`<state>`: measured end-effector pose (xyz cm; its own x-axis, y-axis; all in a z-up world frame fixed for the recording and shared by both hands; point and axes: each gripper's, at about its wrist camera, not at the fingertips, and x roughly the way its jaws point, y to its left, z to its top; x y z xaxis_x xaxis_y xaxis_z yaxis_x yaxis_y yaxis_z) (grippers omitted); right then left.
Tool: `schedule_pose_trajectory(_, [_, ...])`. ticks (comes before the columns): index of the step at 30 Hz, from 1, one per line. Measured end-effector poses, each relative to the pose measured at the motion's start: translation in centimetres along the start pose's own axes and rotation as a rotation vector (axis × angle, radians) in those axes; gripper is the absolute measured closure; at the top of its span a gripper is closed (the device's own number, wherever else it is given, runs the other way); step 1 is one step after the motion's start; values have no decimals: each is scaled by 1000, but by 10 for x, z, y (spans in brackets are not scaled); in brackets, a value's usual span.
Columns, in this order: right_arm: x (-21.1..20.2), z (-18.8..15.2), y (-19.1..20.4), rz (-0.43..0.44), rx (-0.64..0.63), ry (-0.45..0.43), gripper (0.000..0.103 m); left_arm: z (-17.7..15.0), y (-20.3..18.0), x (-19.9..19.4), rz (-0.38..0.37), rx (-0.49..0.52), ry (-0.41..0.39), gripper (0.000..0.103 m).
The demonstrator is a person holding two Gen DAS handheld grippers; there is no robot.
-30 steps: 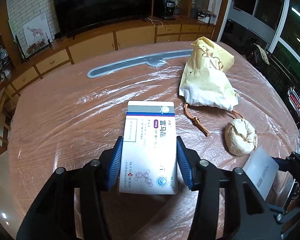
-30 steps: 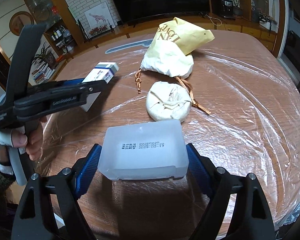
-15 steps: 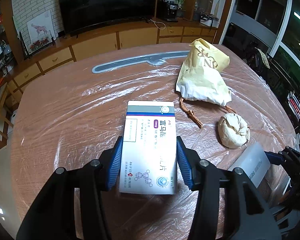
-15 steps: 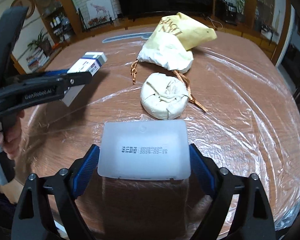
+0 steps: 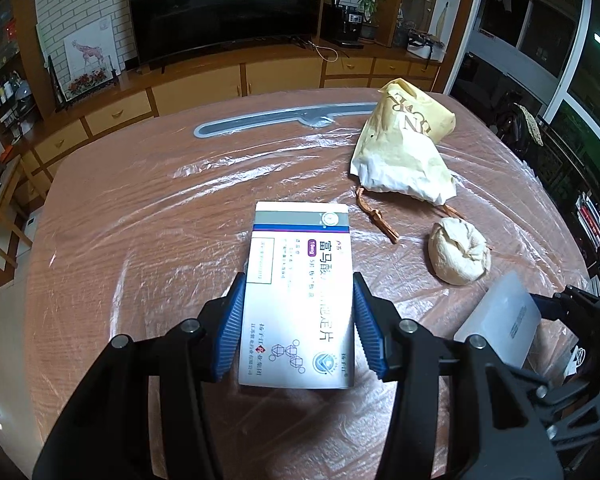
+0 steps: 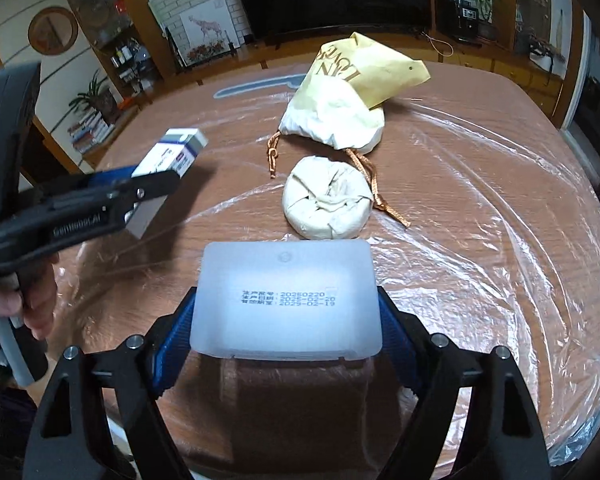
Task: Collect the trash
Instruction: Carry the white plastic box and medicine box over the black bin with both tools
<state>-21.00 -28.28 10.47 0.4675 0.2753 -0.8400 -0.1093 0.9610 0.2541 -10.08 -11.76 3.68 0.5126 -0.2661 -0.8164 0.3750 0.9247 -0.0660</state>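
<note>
Nearest, the right gripper point(image 6: 286, 334) has a frosted white plastic box point(image 6: 286, 300) between its blue pads; its jaws are closing, and the pads sit against both short sides of the box, which is held off the table. Off to its left, the left gripper point(image 5: 296, 320) is clamped narrowly on a white medicine carton point(image 5: 298, 300) with a blue and grey band at its far end, also lifted clear; a hand point(image 6: 40, 300) shows at that gripper's handle. Beyond them, on the round wooden table point(image 6: 480, 184) under wrinkled clear plastic sheeting point(image 6: 500, 264), lies a crumpled white paper wad point(image 6: 326, 204). Just past it rests a yellow and white paper bag point(image 6: 352, 100), its brown twisted cords point(image 6: 274, 156) trailing toward the wad. Farther still, a long grey strip point(image 5: 276, 118) lies near the table's far edge.
</note>
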Motion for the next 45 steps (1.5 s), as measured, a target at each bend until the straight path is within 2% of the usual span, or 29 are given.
schedule_pose_trajectory(16, [-27,-15,-18,43,13,-5,22,-40,-30,-33,-25,-14,-3,51])
schedule_pose_trajectory(28, [-62,-25,-26,114,19,-32,22,-72,-47,-63,-31,-31,-19,51])
schedule_pose_trajectory(34, [-80,-39,-25,160,8,-28,22,-89,-59,-80,-43,-23,-25,51])
schedule_pose_trajectory(45, [-101,-64,-23,186,-43,-14,22,-111,-78,-99,-50,-3,-25,51])
